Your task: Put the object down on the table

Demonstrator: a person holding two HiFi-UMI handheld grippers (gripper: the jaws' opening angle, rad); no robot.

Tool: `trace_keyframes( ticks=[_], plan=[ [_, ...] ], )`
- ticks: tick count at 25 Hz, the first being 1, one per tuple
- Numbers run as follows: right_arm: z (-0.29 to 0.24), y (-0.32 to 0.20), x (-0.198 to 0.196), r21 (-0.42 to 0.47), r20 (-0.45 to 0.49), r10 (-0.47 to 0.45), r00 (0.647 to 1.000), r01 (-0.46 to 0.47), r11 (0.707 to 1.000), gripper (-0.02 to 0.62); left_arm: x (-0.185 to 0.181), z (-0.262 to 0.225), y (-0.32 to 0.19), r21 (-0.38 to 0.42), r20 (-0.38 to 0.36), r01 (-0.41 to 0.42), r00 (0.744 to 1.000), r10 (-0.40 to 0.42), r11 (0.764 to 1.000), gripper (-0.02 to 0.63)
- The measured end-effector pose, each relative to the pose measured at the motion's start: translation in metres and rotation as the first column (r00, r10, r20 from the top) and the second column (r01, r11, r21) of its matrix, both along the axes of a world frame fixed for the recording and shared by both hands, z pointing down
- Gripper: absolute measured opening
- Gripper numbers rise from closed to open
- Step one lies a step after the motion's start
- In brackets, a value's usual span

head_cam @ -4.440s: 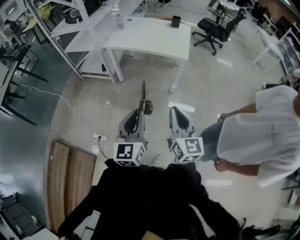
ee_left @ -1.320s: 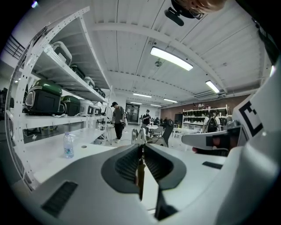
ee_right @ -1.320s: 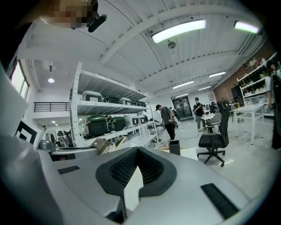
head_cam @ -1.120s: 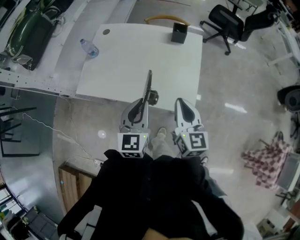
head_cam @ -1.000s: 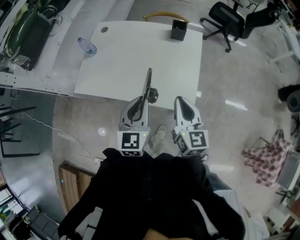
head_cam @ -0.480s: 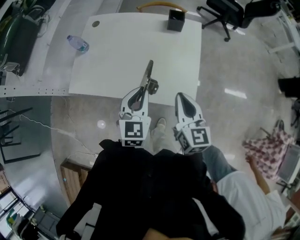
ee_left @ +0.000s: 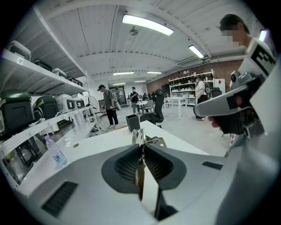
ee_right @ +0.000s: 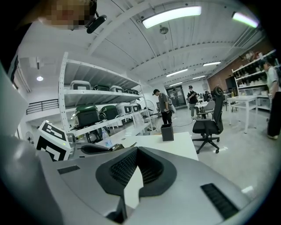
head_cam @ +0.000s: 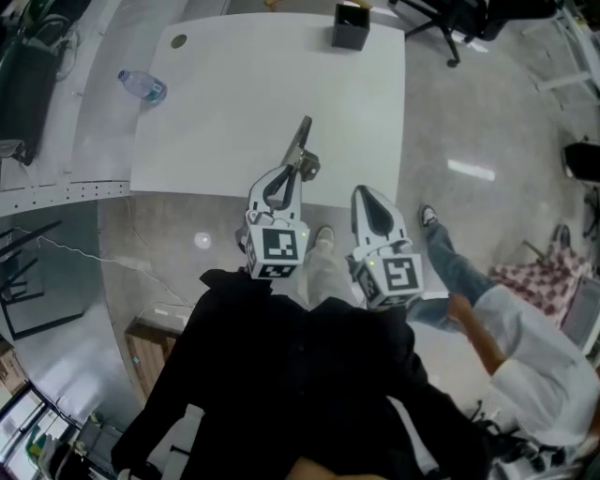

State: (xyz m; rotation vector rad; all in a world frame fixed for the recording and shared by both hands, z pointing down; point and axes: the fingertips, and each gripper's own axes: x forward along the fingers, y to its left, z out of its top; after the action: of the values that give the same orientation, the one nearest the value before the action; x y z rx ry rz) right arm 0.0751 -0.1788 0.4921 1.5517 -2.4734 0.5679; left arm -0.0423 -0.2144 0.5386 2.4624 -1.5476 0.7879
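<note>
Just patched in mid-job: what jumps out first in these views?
The left claw stands out first, shut on a long metal tool that juts out over the near edge of the white table. The right claw is beside it, shut and empty. A black box sits at the table's far edge.

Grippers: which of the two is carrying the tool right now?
The left gripper: its jaws are shut on a long metal tool over the white table. The right gripper has nothing between its jaws.
</note>
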Motion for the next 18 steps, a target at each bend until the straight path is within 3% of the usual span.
trace_keyframes(
  ticks=[18],
  plan=[
    [0.019, -0.012, -0.003, -0.059, 0.016, 0.019, 1.000, -0.018, 0.998, 0.002, 0.009, 0.060, -0.031, -0.059, 0.178, -0.095, 0.979, 0.104, 0.994, 0.037]
  ],
)
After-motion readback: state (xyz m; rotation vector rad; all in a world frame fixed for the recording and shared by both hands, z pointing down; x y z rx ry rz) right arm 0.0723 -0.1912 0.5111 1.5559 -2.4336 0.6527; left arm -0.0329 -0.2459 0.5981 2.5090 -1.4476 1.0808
